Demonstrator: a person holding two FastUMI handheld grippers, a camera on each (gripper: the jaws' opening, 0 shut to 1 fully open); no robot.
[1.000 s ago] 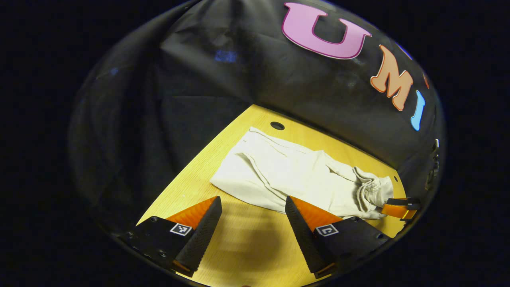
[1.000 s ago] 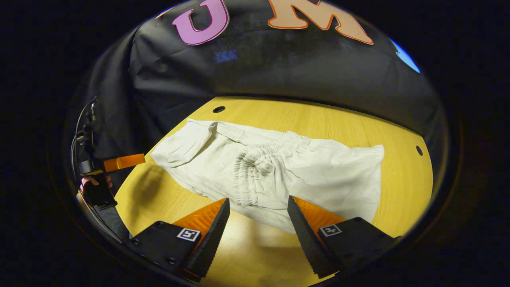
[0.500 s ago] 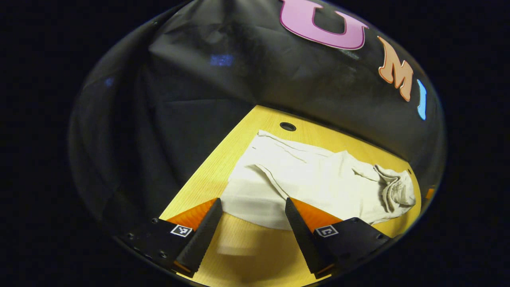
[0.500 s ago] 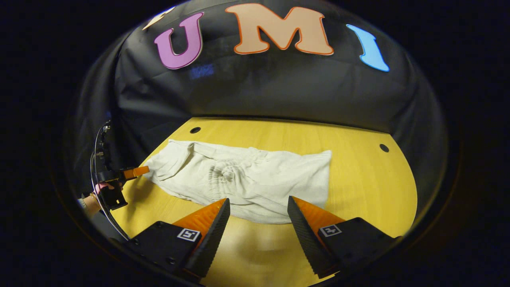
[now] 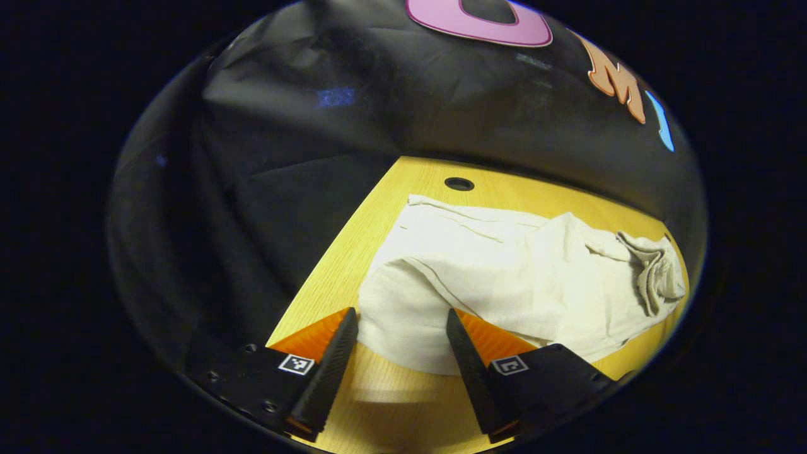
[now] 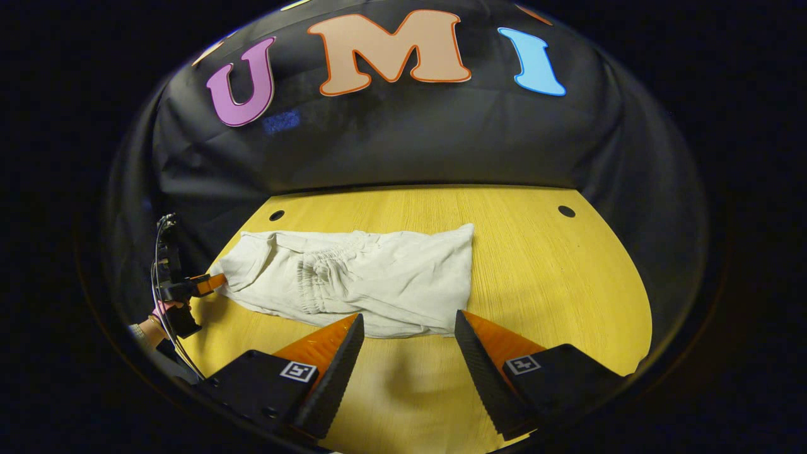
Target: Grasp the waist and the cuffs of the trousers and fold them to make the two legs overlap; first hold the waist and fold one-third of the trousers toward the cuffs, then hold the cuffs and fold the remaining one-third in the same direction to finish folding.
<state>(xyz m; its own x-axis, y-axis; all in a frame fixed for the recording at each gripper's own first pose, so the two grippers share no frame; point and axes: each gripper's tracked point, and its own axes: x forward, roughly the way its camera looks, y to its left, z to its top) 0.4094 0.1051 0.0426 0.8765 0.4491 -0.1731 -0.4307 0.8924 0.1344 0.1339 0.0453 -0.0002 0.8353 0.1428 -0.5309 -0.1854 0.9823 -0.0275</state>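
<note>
The white trousers (image 5: 504, 277) lie folded on the yellow table (image 5: 353, 252), with the gathered waist (image 5: 656, 271) lying on top toward the far right end. My left gripper (image 5: 400, 328) is open, and the near cuff end of the trousers sits between its fingers without being pinched. In the right gripper view the trousers (image 6: 378, 284) stretch across the table, with the elastic waist (image 6: 315, 277) folded over the middle. My right gripper (image 6: 406, 328) is open and empty, just short of the cloth's near edge. The left gripper (image 6: 189, 287) sits at the trousers' left end.
The table (image 6: 536, 284) has bare wood to the right of the trousers and round holes (image 6: 566, 211) near its back corners. A hand (image 6: 151, 321) with cables holds the left gripper. Black cloth walls close the booth behind and on the left.
My right gripper has drawn back from the trousers, which now look smaller and farther. My left gripper has moved forward, so the cuff end lies between its fingers.
</note>
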